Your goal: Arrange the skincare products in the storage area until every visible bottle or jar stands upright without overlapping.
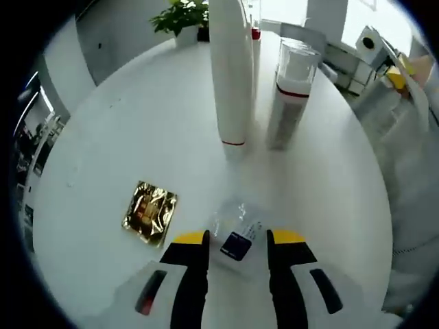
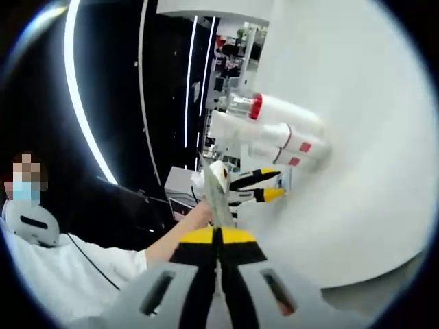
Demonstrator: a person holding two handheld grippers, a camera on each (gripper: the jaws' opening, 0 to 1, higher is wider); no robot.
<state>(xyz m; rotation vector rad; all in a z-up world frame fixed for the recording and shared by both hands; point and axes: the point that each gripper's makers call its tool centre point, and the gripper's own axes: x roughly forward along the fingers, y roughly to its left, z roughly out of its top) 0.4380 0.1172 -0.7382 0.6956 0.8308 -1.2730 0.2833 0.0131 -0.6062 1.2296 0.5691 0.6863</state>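
Left gripper view, bottom centre: left gripper (image 1: 236, 240), black jaws with yellow tips, spread apart and gripping nothing. Between the tips lies a small clear plastic sachet with a dark blue label (image 1: 238, 238), flat on the round white table (image 1: 137, 123). Just left, lower left of frame, a crinkled gold foil packet (image 1: 149, 212), also flat. Farther up, centre: a tall white cylindrical bottle with a thin red band at its base (image 1: 231, 75) stands upright; just right of it a clear-capped white bottle with a dark red ring (image 1: 291, 96), upright too. Green potted plant (image 1: 182, 17) at top edge.

Right gripper view, bottom centre: right gripper (image 2: 218, 229), jaws clenched on a thin pale flat sachet (image 2: 215, 195). Beyond it, mid-frame, the left gripper's yellow tips, and a person's hand (image 2: 195, 216). Farther, the white bottles cluster at upper centre, the view rolled sideways.
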